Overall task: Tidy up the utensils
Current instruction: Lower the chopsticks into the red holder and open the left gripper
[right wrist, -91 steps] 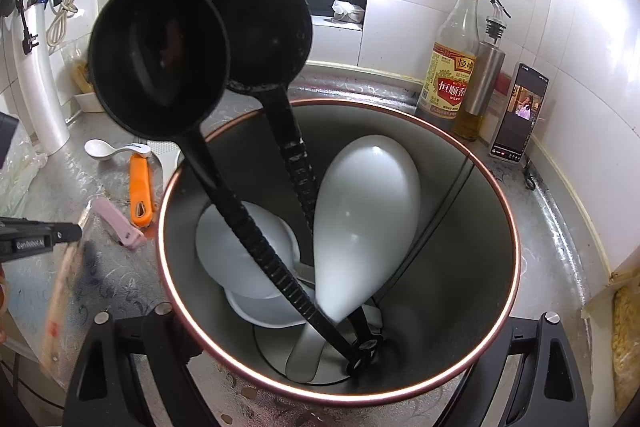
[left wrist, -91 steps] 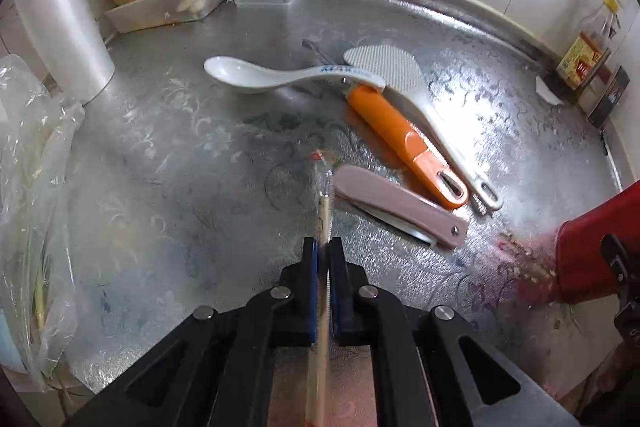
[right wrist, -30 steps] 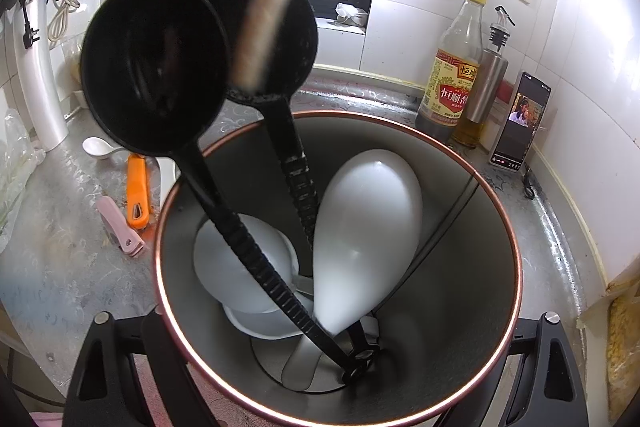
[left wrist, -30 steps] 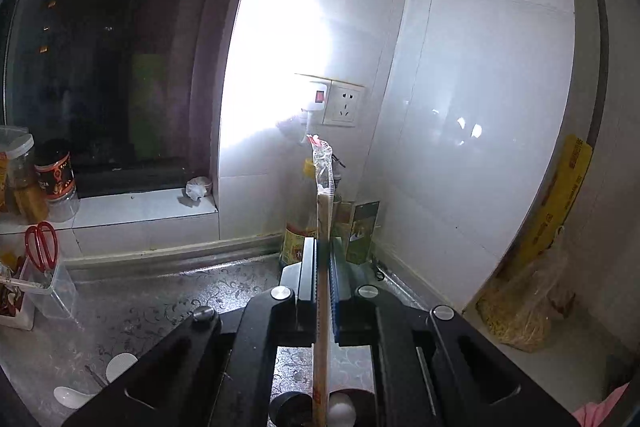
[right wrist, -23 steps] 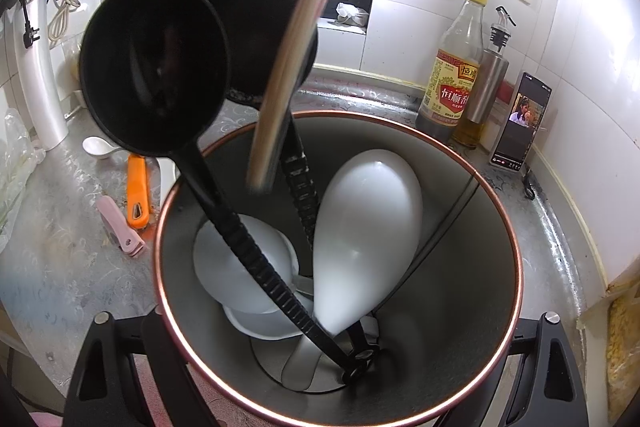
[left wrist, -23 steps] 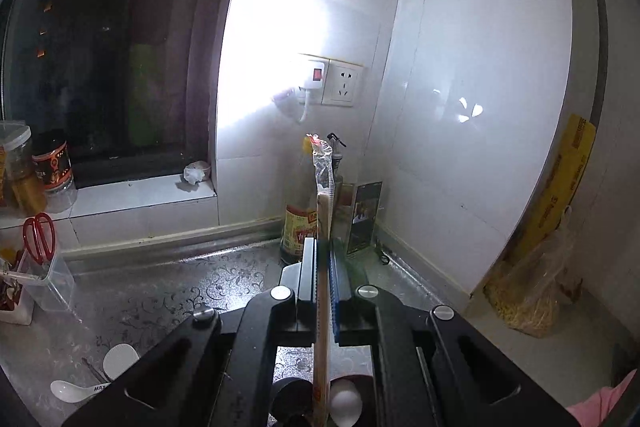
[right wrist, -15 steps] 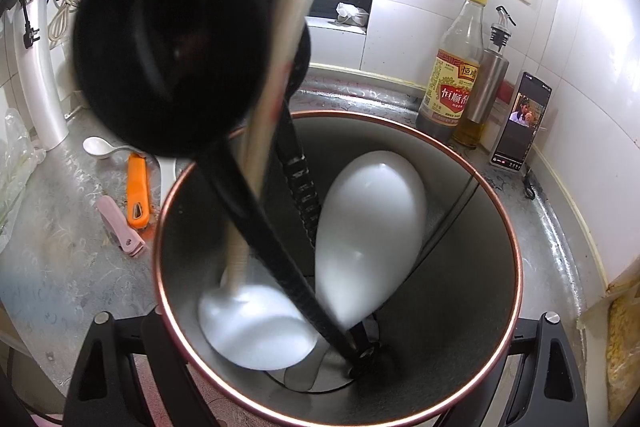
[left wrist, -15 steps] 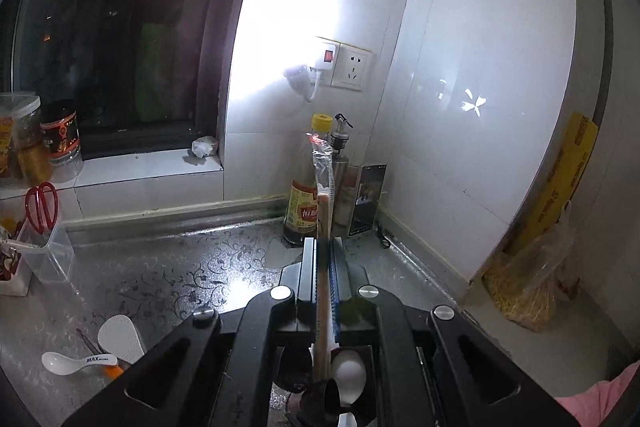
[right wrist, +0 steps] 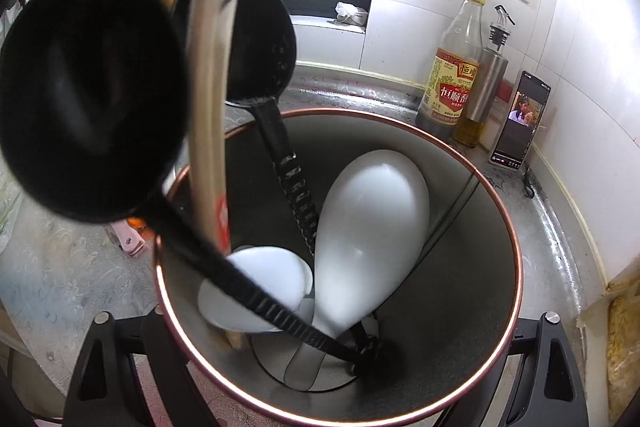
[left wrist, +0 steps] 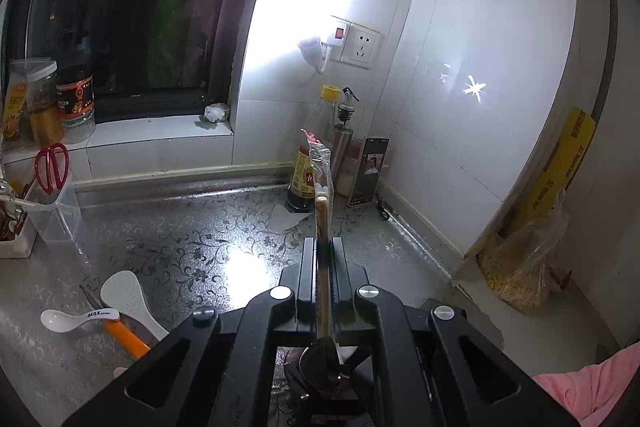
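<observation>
The left gripper (left wrist: 322,259) has its fingers clamped on a pair of plastic-wrapped wooden chopsticks (left wrist: 322,223), whose wrapped top end points toward the back corner of the counter (left wrist: 192,247). In the right wrist view the chopsticks (right wrist: 210,115) run down into the metal utensil holder (right wrist: 460,307), their lower end near its left inner wall, close beside a white spoon (right wrist: 256,287). The right gripper (right wrist: 332,387) straddles the holder, a finger at either side of its copper-coloured rim; the pads themselves are hidden by the wall, so contact cannot be confirmed.

Inside, the left half is crowded: two black ladles (right wrist: 80,99) lean out over the rim toward the counter's left side, and a white rice paddle (right wrist: 372,227) stands in the middle. The right half is open down to the floor of the holder.

On the counter's left part lie a white ceramic spoon (left wrist: 76,319), a second rice paddle (left wrist: 124,297) and an orange-handled tool (left wrist: 126,339) (its working end is hidden under the spoon). At the back right corner stand a vinegar bottle (left wrist: 310,163), an oil dispenser (left wrist: 342,143) and a propped phone (left wrist: 370,171), tight against the wall. The holder's base is cut off by the frame.
</observation>
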Demonstrator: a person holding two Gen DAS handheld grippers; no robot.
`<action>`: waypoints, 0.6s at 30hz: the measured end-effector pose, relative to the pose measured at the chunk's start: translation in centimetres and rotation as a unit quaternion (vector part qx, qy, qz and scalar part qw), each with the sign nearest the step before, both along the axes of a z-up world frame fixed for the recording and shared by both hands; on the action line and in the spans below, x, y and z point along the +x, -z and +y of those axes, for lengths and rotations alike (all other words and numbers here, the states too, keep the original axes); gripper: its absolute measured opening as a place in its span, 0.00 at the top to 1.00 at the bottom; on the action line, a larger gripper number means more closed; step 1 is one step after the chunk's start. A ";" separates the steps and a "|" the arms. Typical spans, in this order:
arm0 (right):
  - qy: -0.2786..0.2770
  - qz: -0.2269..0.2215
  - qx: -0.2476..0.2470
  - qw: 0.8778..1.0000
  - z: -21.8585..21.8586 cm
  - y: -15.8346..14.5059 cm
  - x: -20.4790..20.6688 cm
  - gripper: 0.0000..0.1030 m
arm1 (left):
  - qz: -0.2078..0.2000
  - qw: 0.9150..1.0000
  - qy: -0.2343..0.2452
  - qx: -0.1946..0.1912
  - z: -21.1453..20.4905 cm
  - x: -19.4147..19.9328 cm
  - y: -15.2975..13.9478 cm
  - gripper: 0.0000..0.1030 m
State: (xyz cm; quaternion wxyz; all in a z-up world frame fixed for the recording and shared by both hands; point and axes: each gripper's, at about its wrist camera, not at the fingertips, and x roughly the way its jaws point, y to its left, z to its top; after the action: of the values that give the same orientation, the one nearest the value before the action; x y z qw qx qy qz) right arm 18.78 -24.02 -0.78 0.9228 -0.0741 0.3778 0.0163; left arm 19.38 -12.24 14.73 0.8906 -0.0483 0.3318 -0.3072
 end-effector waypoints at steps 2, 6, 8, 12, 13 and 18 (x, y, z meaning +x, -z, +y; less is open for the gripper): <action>0.000 0.000 0.000 1.000 0.0 0.0 0.0 0.09 | 0.010 1.000 -0.003 0.003 0.2 -0.1 0.5 0.95; 0.000 0.000 0.000 1.000 0.0 0.0 0.0 0.09 | 0.028 1.000 -0.005 0.004 0.6 -0.2 1.3 0.95; 0.000 0.000 0.000 1.000 0.0 0.0 0.0 0.09 | 0.035 0.999 -0.004 0.006 0.7 -0.3 1.5 0.95; 0.000 0.000 0.000 1.000 0.0 0.0 -0.1 0.09 | 0.046 0.999 0.001 0.019 0.6 -0.5 2.0 0.94; 0.001 0.000 -0.001 1.000 0.0 0.1 -0.1 0.09 | 0.051 0.998 0.003 0.023 0.6 -0.4 2.2 0.94; 0.001 0.000 -0.001 1.000 -0.1 0.1 -0.2 0.09 | 0.063 0.998 0.010 0.025 0.4 -0.5 2.7 0.94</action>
State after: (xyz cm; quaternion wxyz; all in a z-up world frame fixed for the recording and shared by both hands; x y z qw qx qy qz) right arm 18.54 -24.07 -0.86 0.9226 -0.0744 0.3782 0.0148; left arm 18.91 -11.82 11.99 0.8655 -0.0418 0.3957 -0.3044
